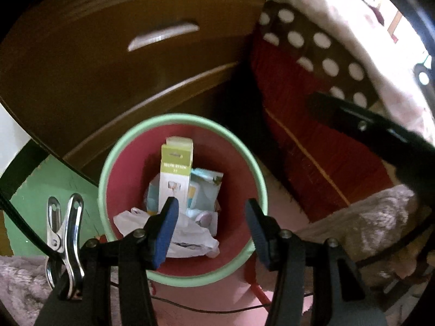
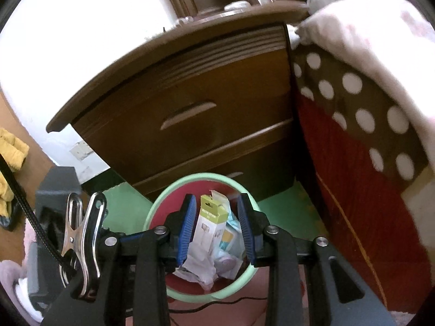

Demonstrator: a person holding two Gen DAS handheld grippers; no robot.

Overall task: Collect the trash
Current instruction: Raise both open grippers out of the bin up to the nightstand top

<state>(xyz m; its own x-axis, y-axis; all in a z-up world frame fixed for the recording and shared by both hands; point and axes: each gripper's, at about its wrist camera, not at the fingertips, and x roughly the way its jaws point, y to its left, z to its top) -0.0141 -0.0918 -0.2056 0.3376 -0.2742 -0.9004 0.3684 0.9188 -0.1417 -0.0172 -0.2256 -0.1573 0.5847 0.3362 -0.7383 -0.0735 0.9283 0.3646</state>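
Trash [image 1: 176, 190] in the bin [image 1: 119, 146] looks light, crushable; the upright carton at twelve o'clock offers stiff edges. Left claw [image 1: 210, 233] and right claw [image 2: 217, 231] both spread, empty.

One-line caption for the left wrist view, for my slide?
Left gripper open and empty above the green-rimmed bin, which holds a green-and-white box, packets and a crumpled plastic bag, beside a wooden nightstand.

Both wrist views steeply downward, close above bin [image 1: 182, 193], nightstand [image 2: 190, 114] shared
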